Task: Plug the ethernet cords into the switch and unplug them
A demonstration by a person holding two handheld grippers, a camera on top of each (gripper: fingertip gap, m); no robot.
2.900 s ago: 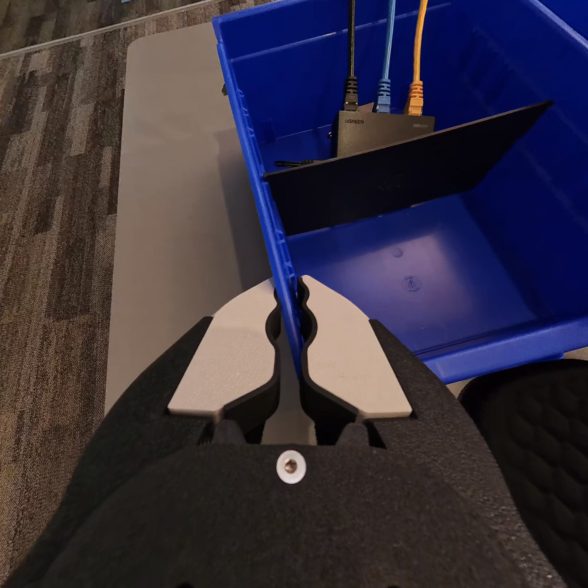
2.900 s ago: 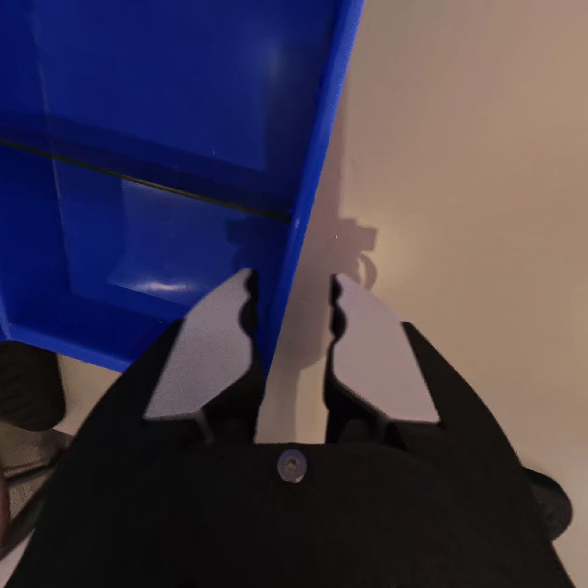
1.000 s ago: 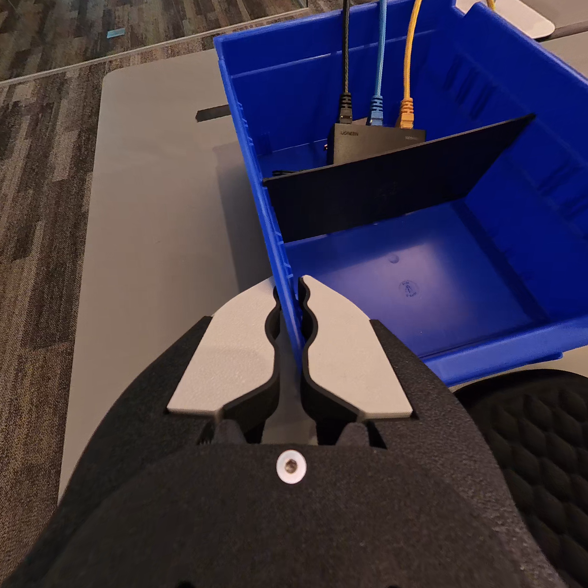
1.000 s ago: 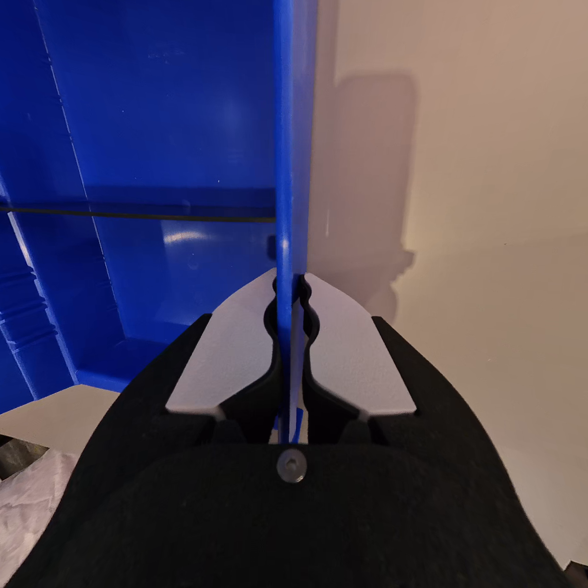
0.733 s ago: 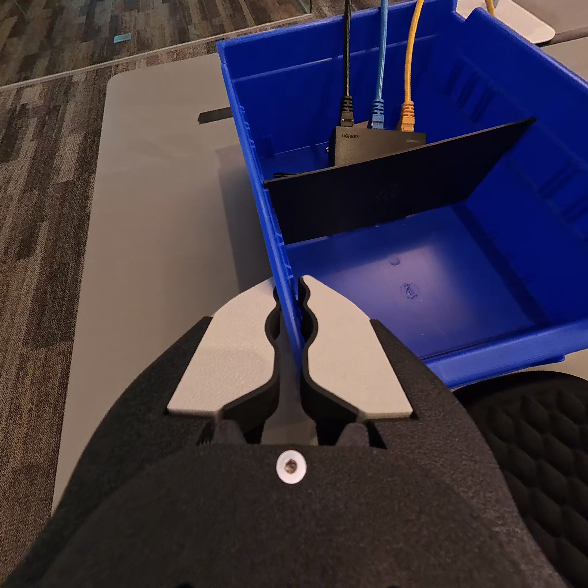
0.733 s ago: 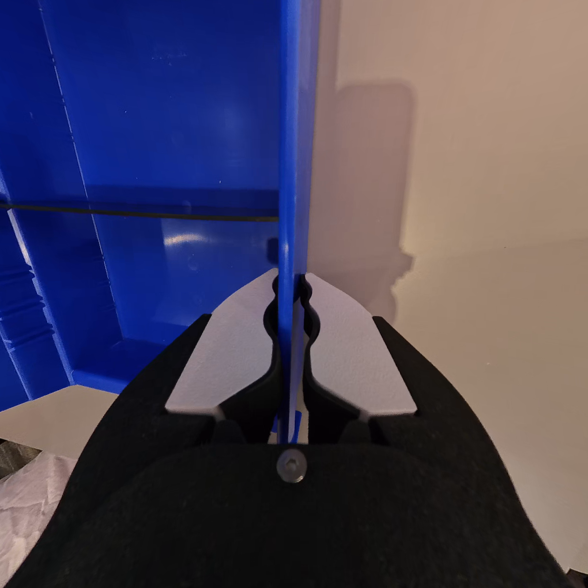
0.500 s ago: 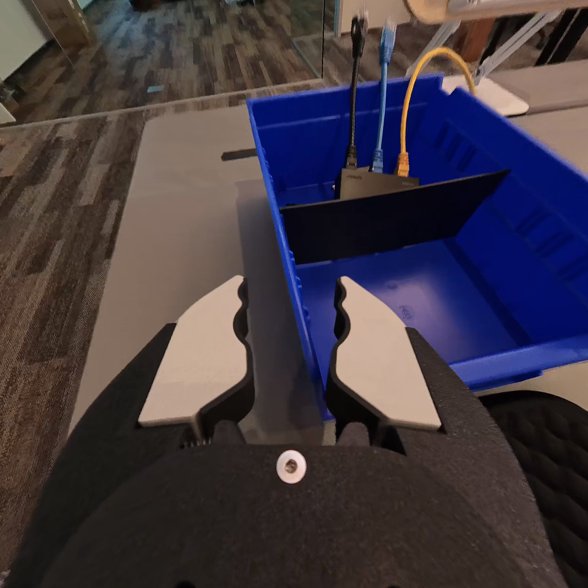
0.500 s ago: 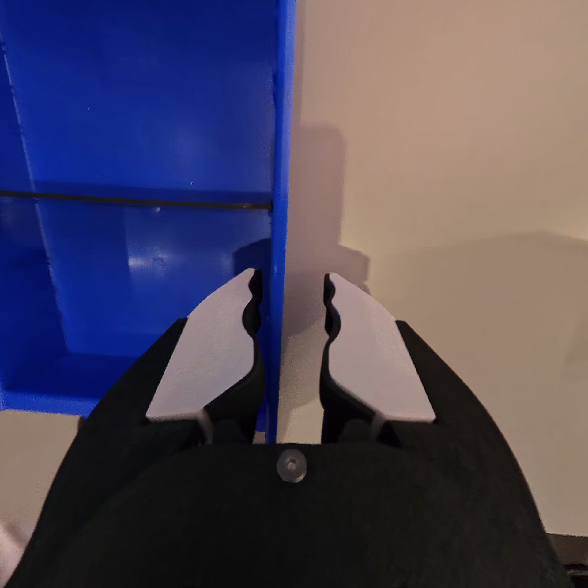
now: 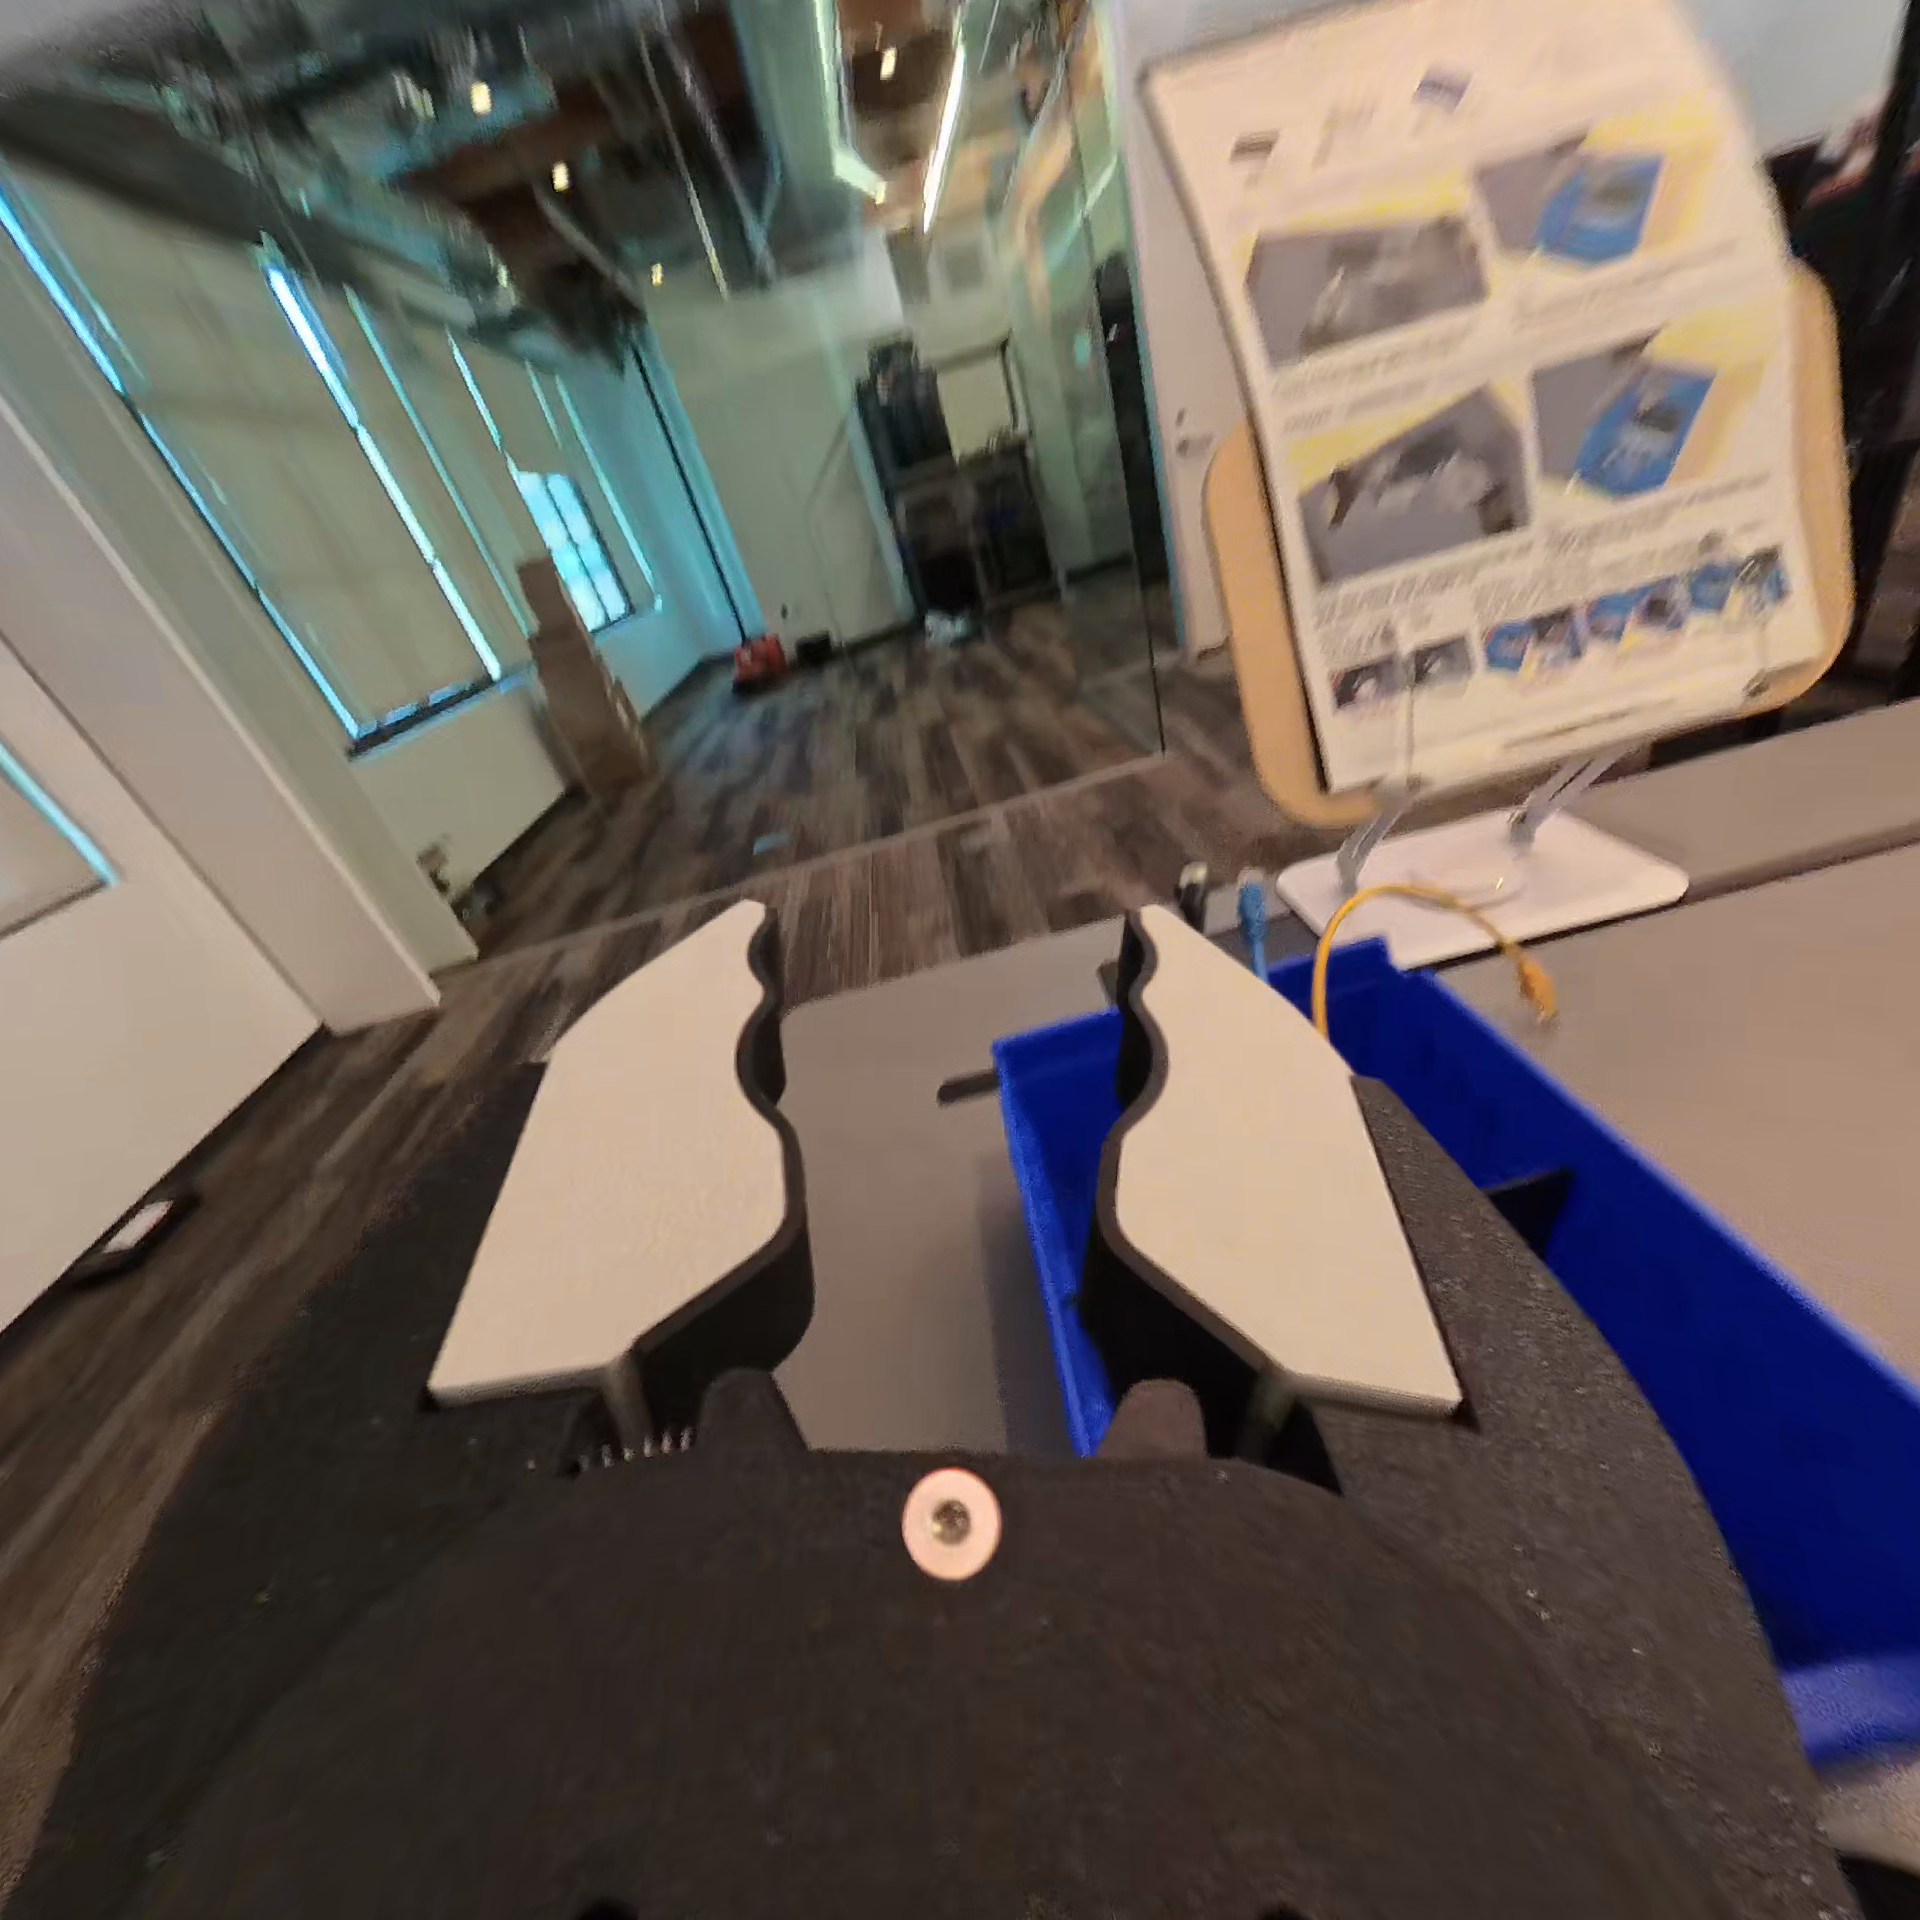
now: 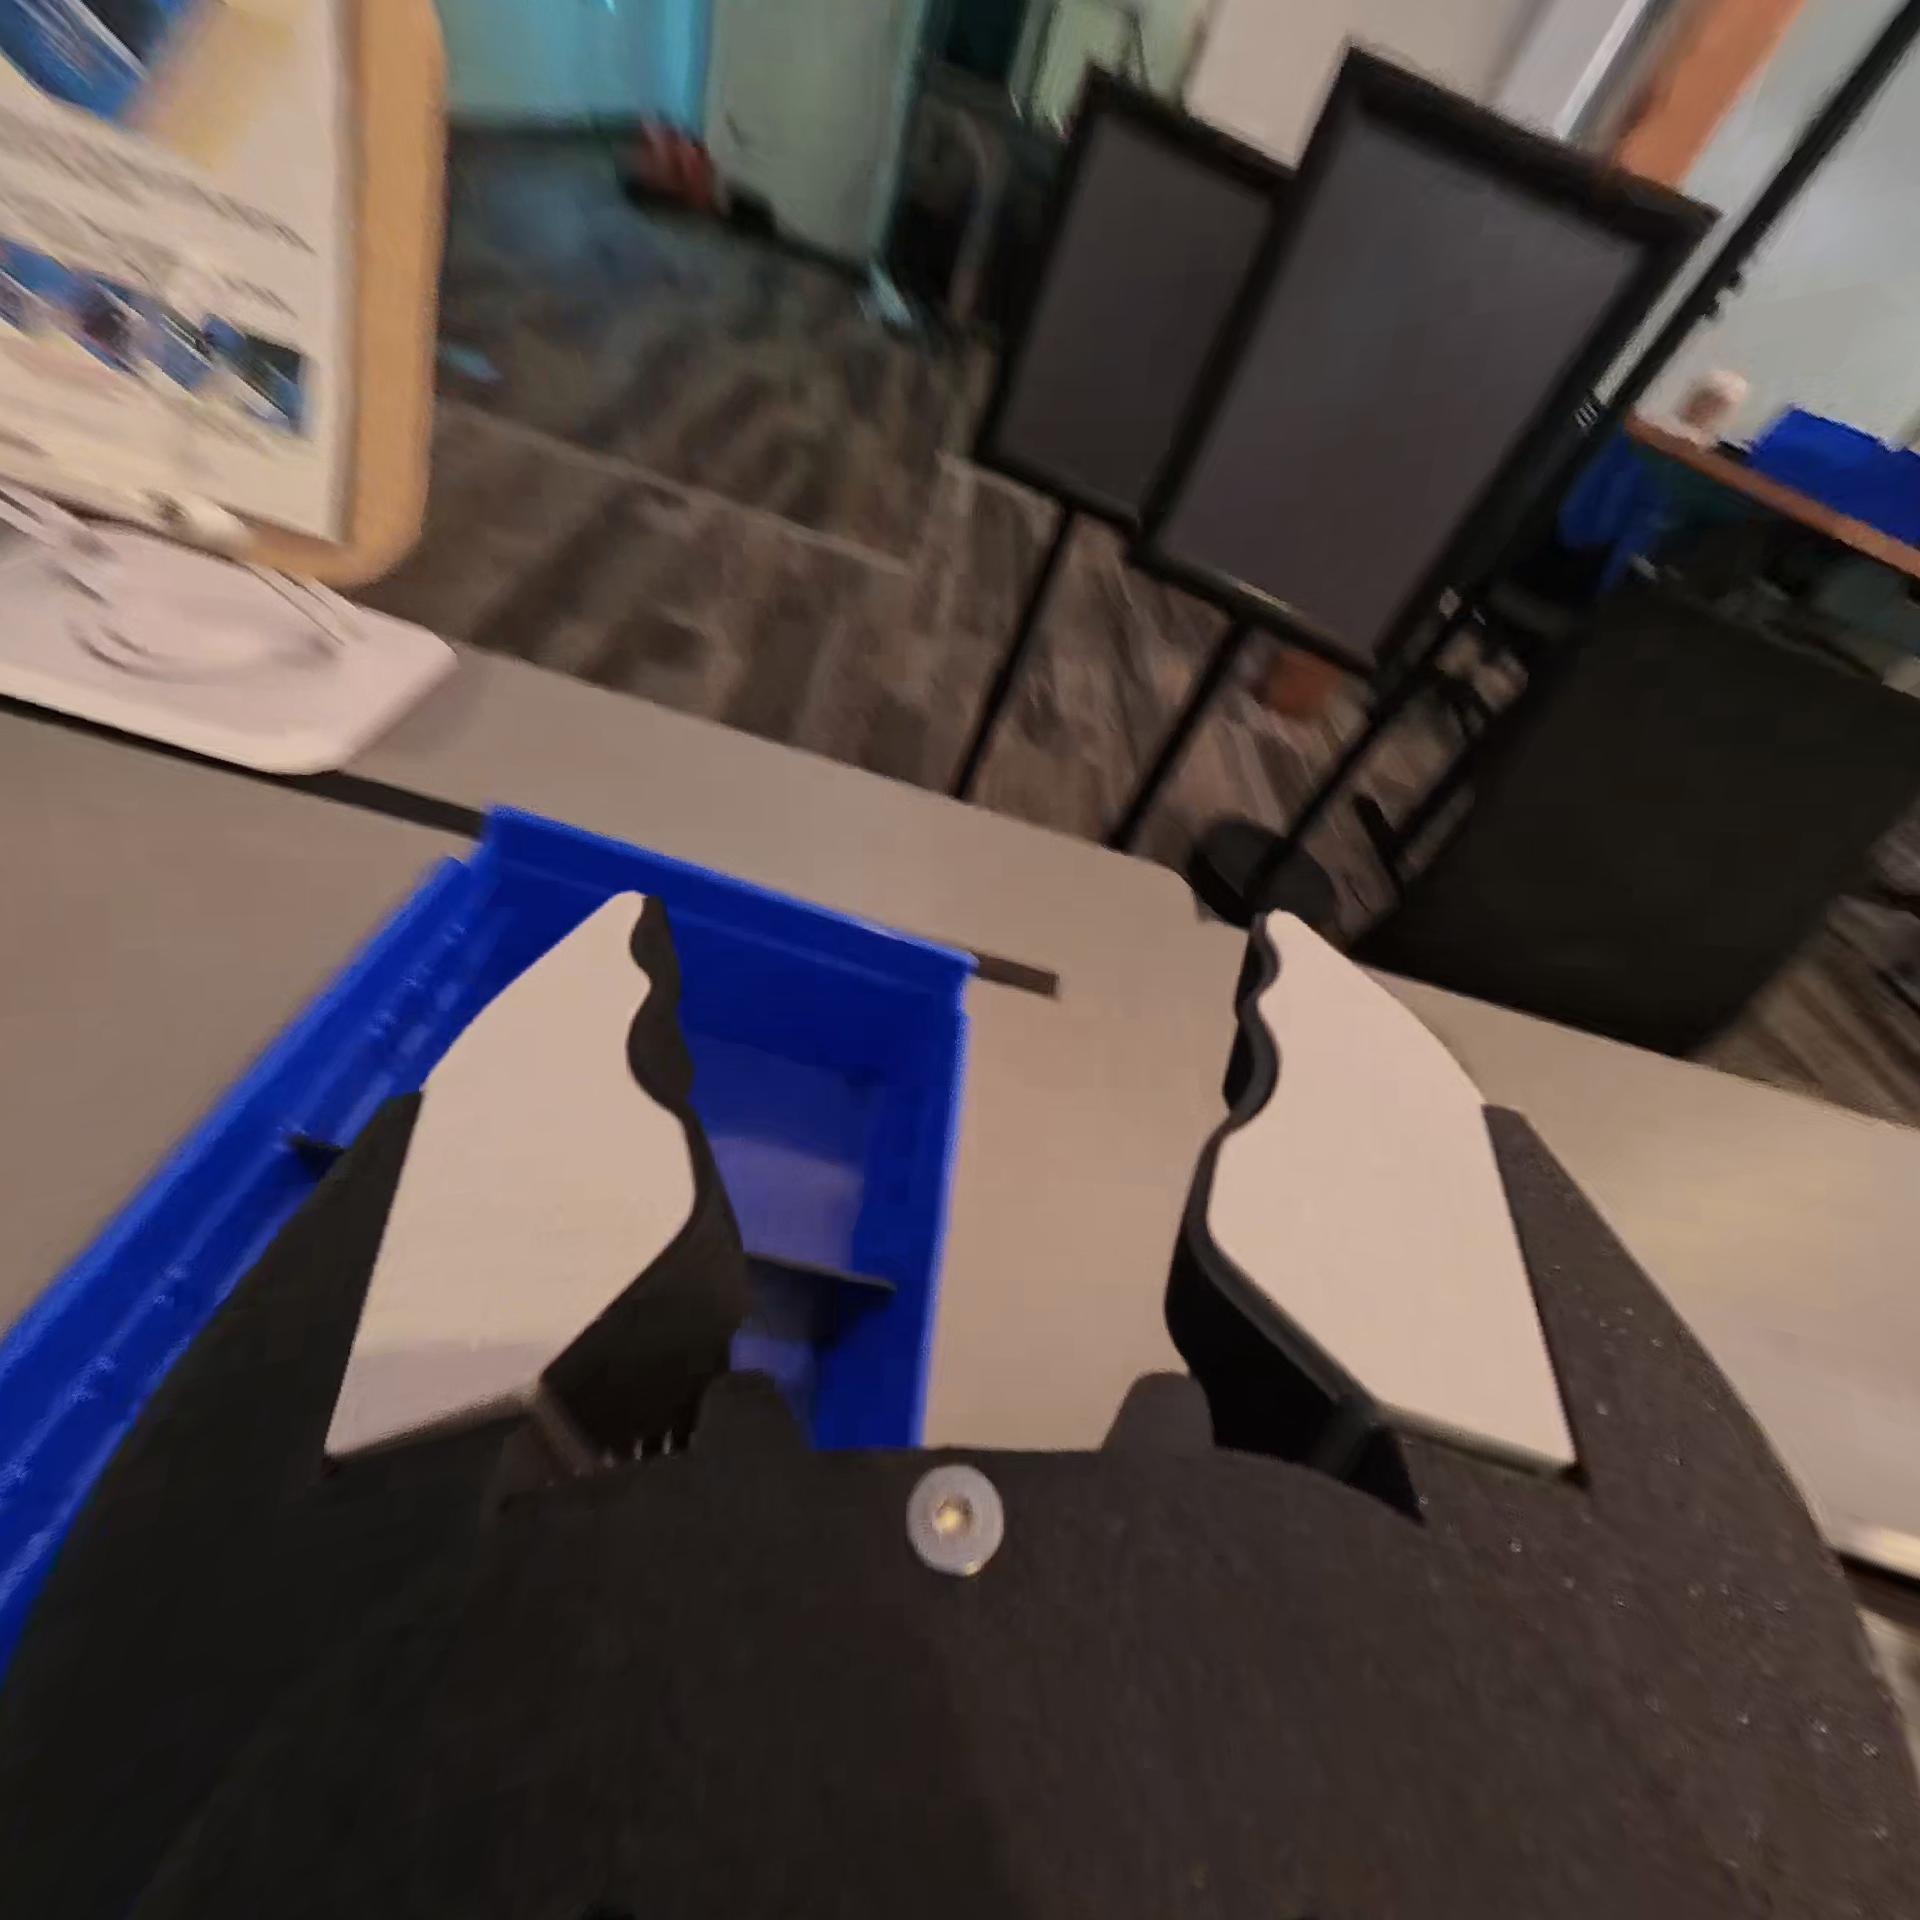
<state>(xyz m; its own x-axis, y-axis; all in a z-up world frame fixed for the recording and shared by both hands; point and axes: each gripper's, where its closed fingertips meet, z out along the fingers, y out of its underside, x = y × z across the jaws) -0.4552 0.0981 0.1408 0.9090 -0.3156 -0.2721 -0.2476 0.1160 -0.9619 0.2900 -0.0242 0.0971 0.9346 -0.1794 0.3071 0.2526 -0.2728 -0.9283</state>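
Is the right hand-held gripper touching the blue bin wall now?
Apart. In the right wrist view the right hand-held gripper is wide open, and the blue bin wall stands clear between its fingers, nearer the left one.

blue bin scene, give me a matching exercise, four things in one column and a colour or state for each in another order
Things:
1. bin
2. cable arching over the bin's far rim
3. left gripper
4. divider inside the bin

Colours or states:
A. yellow
B. black
C. blue
D. open, nothing held

Pairs: 1-C, 2-A, 3-D, 4-B
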